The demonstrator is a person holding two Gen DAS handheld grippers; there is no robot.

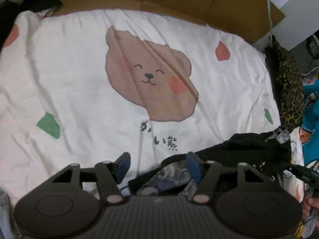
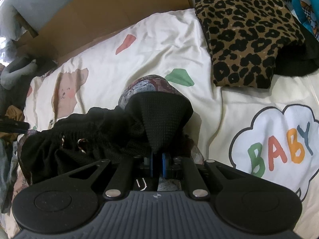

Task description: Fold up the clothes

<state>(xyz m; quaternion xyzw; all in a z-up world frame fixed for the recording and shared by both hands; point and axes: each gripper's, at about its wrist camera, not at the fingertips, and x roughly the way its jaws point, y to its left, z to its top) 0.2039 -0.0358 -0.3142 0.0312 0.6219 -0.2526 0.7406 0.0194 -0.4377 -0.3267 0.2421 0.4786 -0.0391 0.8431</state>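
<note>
Closest in, the right hand-held gripper [image 2: 157, 166] has its blue pads [image 2: 164, 165] pressed together on a fold of the black garment [image 2: 111, 131], pinching the knit cloth so that it rises in a peak just ahead of the fingertips; a patterned grey and maroon lining [image 2: 143, 85] shows over the top of that peak, and the rest of the garment bunches off to the left with a bit of twisted cord [image 2: 80, 144] showing in its gathers. The left hand-held gripper [image 1: 158, 168] hangs over the same garment's edge with its blue pads [image 1: 123, 165] spread apart and nothing between them pressing; the black cloth [image 1: 249, 151] and its patterned inside lie under and to the right of its right finger. All this rests on a bed covered with a cream sheet [image 1: 79, 79] printed with a smiling brown bear [image 1: 149, 75], green and coral patches, and a cloud with the word BABY [image 2: 279, 145]. Further back on the right a folded leopard-print piece [image 2: 245, 31] lies on the sheet, with something teal [image 2: 305, 6] beyond it. At the far edge a sheet of brown cardboard [image 2: 119, 10] stands behind the bedding, and a grey soft thing [image 2: 14, 73] sits at the far left
</note>
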